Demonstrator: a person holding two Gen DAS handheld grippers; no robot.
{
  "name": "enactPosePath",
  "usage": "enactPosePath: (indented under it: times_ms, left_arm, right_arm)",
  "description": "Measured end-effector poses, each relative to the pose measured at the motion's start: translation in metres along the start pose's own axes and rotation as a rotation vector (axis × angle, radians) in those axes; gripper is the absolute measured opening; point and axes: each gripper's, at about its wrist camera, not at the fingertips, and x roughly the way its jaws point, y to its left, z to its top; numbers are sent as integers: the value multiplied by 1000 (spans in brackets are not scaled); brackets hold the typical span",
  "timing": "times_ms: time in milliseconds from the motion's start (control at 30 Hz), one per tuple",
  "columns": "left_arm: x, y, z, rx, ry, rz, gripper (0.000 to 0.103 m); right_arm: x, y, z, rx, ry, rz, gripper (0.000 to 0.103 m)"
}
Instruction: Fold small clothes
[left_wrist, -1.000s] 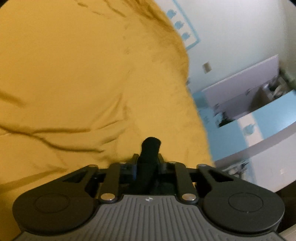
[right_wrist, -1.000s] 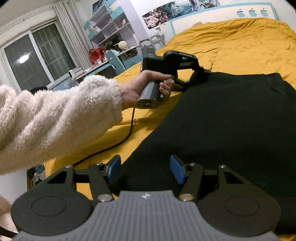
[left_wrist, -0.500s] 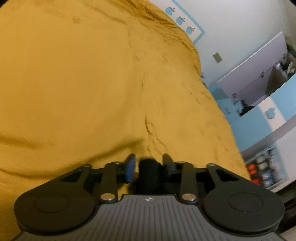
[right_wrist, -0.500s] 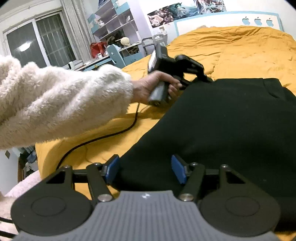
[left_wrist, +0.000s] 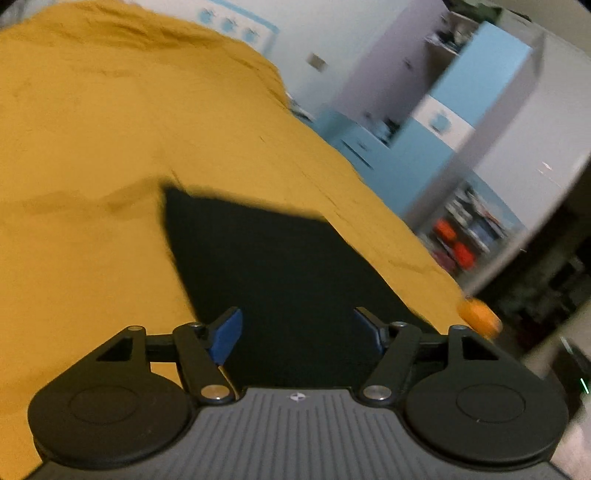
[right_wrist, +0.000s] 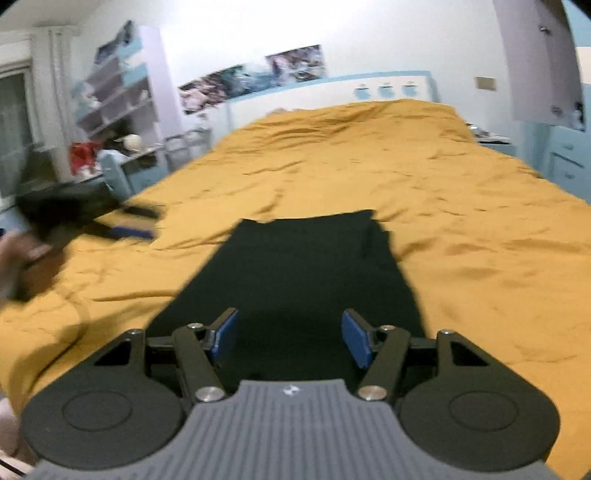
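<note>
On the mustard-yellow quilted bed cover (right_wrist: 424, 177), near the foot edge closest to me, lies the black fabric garment (right_wrist: 306, 269), a long flat strip running from under my fingers toward the headboard. Looks folded lengthwise into a narrow band, side edges fairly straight, far end slightly ragged with one corner sticking up. My read: one fold done, cross folds left, so roughly mid-task.

My left fingers (left_wrist: 299, 332) are opening, blue pads wide apart, nothing pinched; black cloth sits below and between them but the pads aren't pressing it. My right fingers (right_wrist: 290, 338) are spread, hovering over the near end of the garment, also gripping nothing.

Hard to call:
- Near end of the garment is hidden under both gripper bodies, so can't see whether that edge is aligned.
- Layer count in the fold not readable; cloth is uniformly black, no seams visible.
- Garment type unclear.
- Left view is heavily motion-blurred; shelving off the right side of the bed is smeared.
- In the right view my left hand (right_wrist: 22, 254) and its gripper are a dark blur at the bed's left edge.
</note>
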Motion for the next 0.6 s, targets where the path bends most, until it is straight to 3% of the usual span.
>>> enactPosePath:
  times_ms: [167, 300, 467, 600]
  left_arm:
    - [6, -31, -50, -30, 66, -91, 79]
    - [27, -30, -61, -7, 122, -4, 78]
    - [29, -43, -72, 105, 82, 42, 84]
    - [30, -51, -74, 134, 77, 71, 91]
  right_arm:
    - [-1, 0, -2, -18, 22, -7, 58]
    - [10, -14, -9, -18, 90, -33, 57]
    - [15, -23, -24, 4, 100, -45, 57]
    - [18, -25, -26, -4, 98, -52, 57]
